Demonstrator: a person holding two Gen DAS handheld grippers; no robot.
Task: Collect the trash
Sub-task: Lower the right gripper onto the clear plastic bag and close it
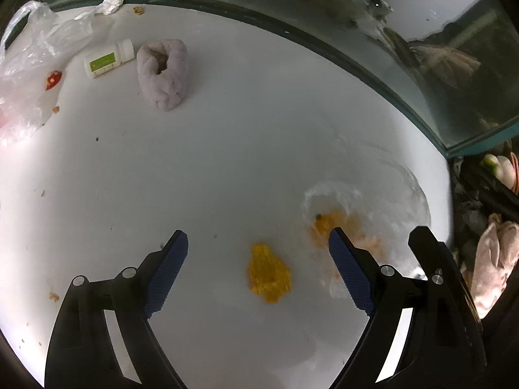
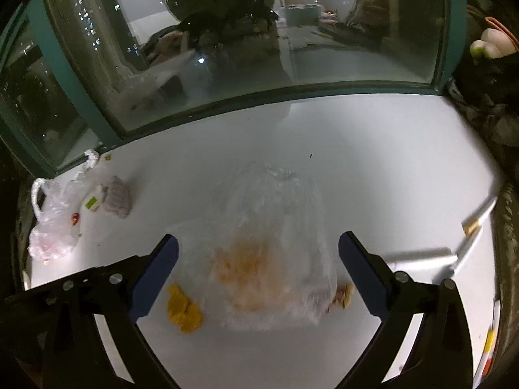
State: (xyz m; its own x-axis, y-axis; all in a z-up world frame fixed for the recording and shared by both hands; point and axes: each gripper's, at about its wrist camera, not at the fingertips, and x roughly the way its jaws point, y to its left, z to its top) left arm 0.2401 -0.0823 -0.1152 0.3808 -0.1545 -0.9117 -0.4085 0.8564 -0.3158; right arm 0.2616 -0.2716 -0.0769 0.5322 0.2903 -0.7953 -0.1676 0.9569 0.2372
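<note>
**A:** What is the step here, as you read it?

**B:** Picking up the yellow scrap (image 1: 269,274) — it lies low in the left wrist view, a little right of centre, on the white table (image 1: 227,162). The left gripper (image 1: 258,243) has its jaws wide apart with the scrap lying between them; nothing is held, and I cannot tell whether the pads touch the table.

**A:** How should it go about it?

**B:** I would centre the scrap between the pads, come straight down and close gently. It looks soft and crumbly, so a hard squeeze might smear it. The clear bag (image 2: 275,243) lies just beside the scrap to the right, and the right-hand pad already overlaps its orange contents in the picture — best not to snag the film.

**A:** And the other hand?

**B:** The right gripper (image 2: 258,249) is also spread wide — it frames the bag in the lower middle of its view, gripping nothing. Its likely job is to hold the bag's mouth.

**A:** More trash?

**B:** A white bottle (image 1: 108,58), a crumpled tissue (image 1: 112,1) and a second plastic bag (image 1: 32,64) sit in the upper left.
</note>
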